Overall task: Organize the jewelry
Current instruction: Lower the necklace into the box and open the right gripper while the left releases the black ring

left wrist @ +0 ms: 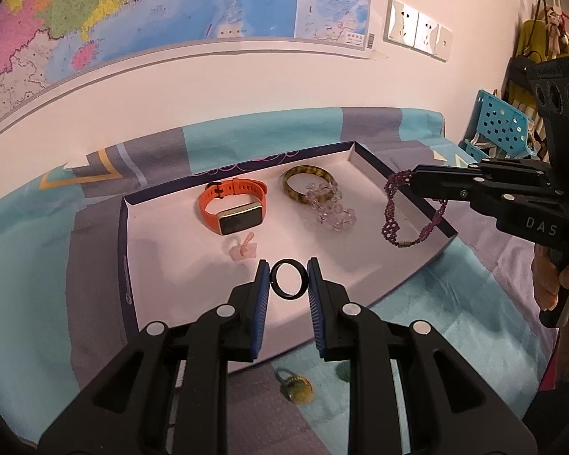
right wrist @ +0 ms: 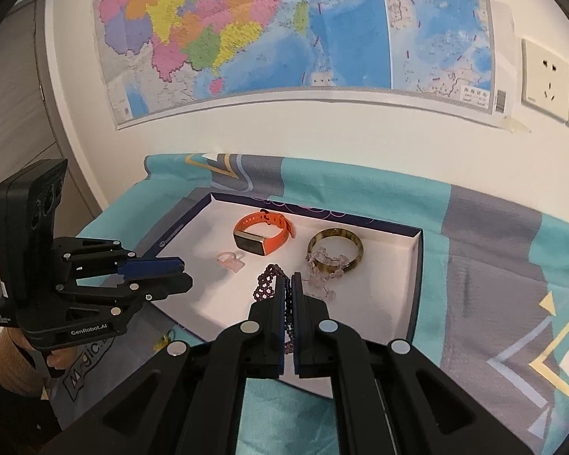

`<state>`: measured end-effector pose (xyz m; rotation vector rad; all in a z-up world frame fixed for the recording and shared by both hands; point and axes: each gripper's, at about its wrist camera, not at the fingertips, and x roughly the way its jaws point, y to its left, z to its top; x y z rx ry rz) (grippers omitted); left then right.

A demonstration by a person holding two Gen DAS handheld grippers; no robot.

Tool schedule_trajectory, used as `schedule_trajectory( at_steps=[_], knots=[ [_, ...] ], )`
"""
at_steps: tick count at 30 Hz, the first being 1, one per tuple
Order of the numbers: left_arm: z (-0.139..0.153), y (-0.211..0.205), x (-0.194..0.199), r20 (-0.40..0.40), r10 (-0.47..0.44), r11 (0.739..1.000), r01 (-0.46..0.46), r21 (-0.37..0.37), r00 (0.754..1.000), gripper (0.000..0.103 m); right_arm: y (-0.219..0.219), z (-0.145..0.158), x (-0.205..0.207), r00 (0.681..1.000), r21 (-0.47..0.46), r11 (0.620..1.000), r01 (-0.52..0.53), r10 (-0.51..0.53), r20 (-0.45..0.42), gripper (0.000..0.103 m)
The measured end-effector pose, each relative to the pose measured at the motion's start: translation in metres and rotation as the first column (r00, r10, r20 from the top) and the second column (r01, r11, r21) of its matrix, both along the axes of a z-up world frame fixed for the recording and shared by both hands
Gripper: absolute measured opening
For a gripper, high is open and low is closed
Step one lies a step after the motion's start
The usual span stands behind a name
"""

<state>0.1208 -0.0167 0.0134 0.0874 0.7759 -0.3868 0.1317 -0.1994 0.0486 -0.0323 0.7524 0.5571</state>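
Our left gripper [left wrist: 288, 278] has its fingers clamped on a stiff, slippery black ring [left wrist: 287, 280] above the tray [left wrist: 127, 235] at 6 o'clock. Our right gripper [right wrist: 290, 284] has its fingers pinched together on a limp bead bracelet [right wrist: 267, 282], dangling at 3 o'clock.

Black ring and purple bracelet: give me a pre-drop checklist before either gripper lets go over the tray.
1. Black ring pinched between the left gripper pads: ok.
2. Purple beaded bracelet clamped in the right gripper: ok, it hangs in a loop.
3. Left gripper over the white tray floor: ok, bare floor lies under the ring.
4. Bracelet clear of the tray's right wall: cannot tell; it hangs close to that rim.
5. Landing spots free of the orange watch, green bangle and clear bead bracelet: ok.
6. Loose pieces still on the cloth: not ok.
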Motion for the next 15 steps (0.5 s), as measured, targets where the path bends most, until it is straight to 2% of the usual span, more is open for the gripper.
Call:
schedule_trajectory(
  at_steps=[15],
  knots=[
    [-0.016, -0.002, 0.026, -0.044, 0.025, 0.999, -0.024, 0.030, 0.999, 0.021, 0.010, -0.023, 0.029, 0.997, 0.013, 1.000, 0.003, -0.002, -0.072, 0.002]
  ],
)
